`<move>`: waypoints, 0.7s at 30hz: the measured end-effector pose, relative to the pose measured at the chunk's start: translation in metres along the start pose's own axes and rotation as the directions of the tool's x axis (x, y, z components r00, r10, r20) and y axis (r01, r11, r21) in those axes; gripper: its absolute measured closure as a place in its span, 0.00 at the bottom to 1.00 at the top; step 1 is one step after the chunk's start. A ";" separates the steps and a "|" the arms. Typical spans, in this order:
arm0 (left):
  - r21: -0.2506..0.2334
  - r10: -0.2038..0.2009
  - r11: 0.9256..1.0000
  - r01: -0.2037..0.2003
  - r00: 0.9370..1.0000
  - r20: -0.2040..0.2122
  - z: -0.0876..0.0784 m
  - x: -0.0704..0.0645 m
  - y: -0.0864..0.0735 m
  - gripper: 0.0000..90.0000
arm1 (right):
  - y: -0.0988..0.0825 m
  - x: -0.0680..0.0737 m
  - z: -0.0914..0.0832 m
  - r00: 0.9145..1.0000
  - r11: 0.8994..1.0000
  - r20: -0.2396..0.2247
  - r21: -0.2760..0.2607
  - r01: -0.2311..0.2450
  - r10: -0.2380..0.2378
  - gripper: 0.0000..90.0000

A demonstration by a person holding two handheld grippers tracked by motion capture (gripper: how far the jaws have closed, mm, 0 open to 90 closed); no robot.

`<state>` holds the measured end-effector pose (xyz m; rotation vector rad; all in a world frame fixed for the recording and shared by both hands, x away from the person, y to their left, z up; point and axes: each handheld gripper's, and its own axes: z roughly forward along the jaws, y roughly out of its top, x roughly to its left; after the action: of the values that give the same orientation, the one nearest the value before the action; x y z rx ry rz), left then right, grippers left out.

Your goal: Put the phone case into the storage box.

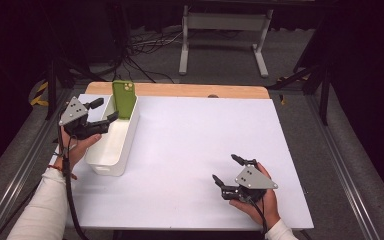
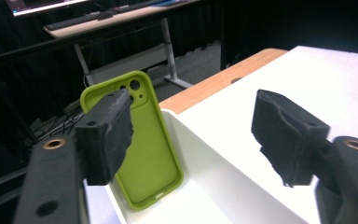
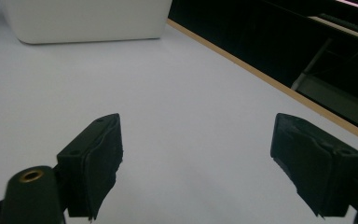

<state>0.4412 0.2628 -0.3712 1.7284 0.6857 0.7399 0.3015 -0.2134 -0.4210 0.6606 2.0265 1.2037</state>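
I see the white table (image 1: 190, 150) under both tools, then the white bin (image 1: 111, 145) just right of my left gripper (image 1: 106, 111). Green phone case (image 1: 124, 99) stands upright at the bin's far end, leaning on the end wall, just beyond the left gripper's tips; jaws apart, nothing between them. Right gripper (image 1: 226, 169) sits low over bare table, well apart from the bin, jaws spread wide, holding nothing
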 end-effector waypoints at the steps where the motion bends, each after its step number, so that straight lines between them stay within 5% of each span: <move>1: -0.003 0.010 1.000 -0.010 1.000 -0.007 -0.001 -0.002 0.001 0.28 | 0.000 0.000 0.000 1.000 1.000 -0.001 -0.001 -0.001 0.001 0.19; 4: -0.032 0.001 0.999 -0.001 1.000 0.013 -0.003 -0.008 0.001 0.25 | -0.001 -0.001 -0.001 1.000 1.000 0.000 0.002 -0.003 0.003 0.19; 21: -0.027 0.009 1.000 -0.009 1.000 0.017 -0.010 -0.021 0.001 0.09 | -0.001 0.000 -0.002 1.000 1.000 -0.003 0.006 0.000 0.000 0.19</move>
<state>0.4197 0.2529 -0.3707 1.7123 0.6538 0.7371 0.3001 -0.2154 -0.4216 0.6624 2.0337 1.1998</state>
